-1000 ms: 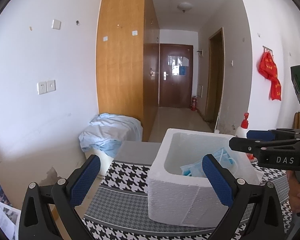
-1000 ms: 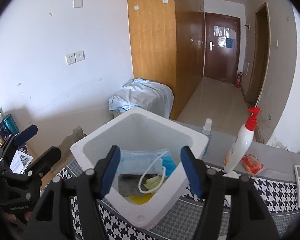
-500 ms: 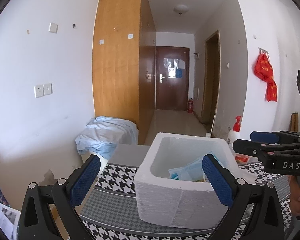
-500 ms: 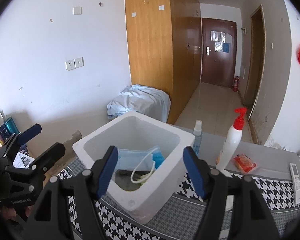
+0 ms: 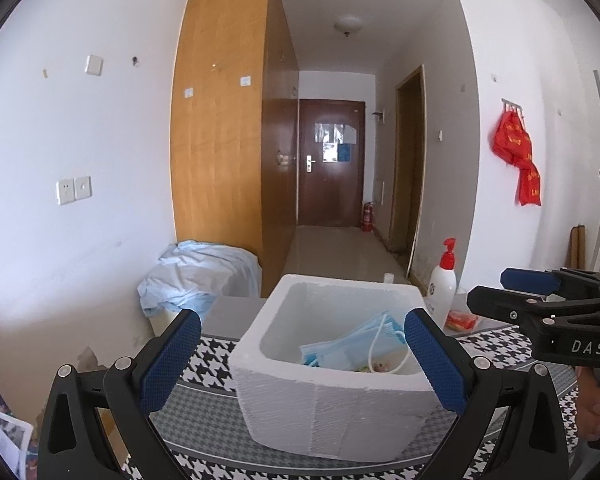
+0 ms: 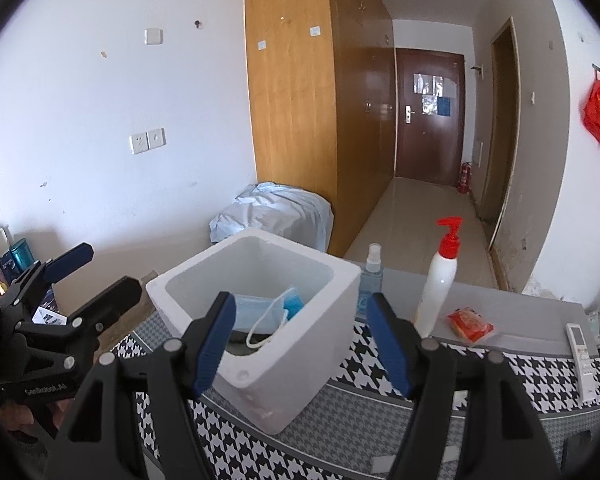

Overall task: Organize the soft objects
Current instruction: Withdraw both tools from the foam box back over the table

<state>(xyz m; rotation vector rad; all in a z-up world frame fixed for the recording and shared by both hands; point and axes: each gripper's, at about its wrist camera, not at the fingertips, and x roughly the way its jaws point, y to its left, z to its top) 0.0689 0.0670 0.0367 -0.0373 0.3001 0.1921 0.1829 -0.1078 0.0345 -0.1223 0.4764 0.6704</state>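
Observation:
A white foam box (image 5: 332, 404) (image 6: 300, 344) stands on the houndstooth tablecloth (image 5: 208, 364). Blue face masks (image 5: 348, 348) (image 6: 260, 312) with white ear loops lie inside it, over other small items. My left gripper (image 5: 304, 360) is open and empty, held back from the box's near side. My right gripper (image 6: 304, 344) is open and empty, above and in front of the box; it also shows at the right of the left wrist view (image 5: 548, 300).
A white pump bottle with a red top (image 6: 440, 280) (image 5: 442, 284), a small clear spray bottle (image 6: 370, 272), a red packet (image 6: 470, 324) and a white remote (image 6: 580, 352) lie behind and right of the box. A blue sheet bundle (image 5: 200, 276) sits off the table's far left.
Both grippers have pulled back and up from the box, so it looks smaller and lower. Both stay open. The masks stay in the box.

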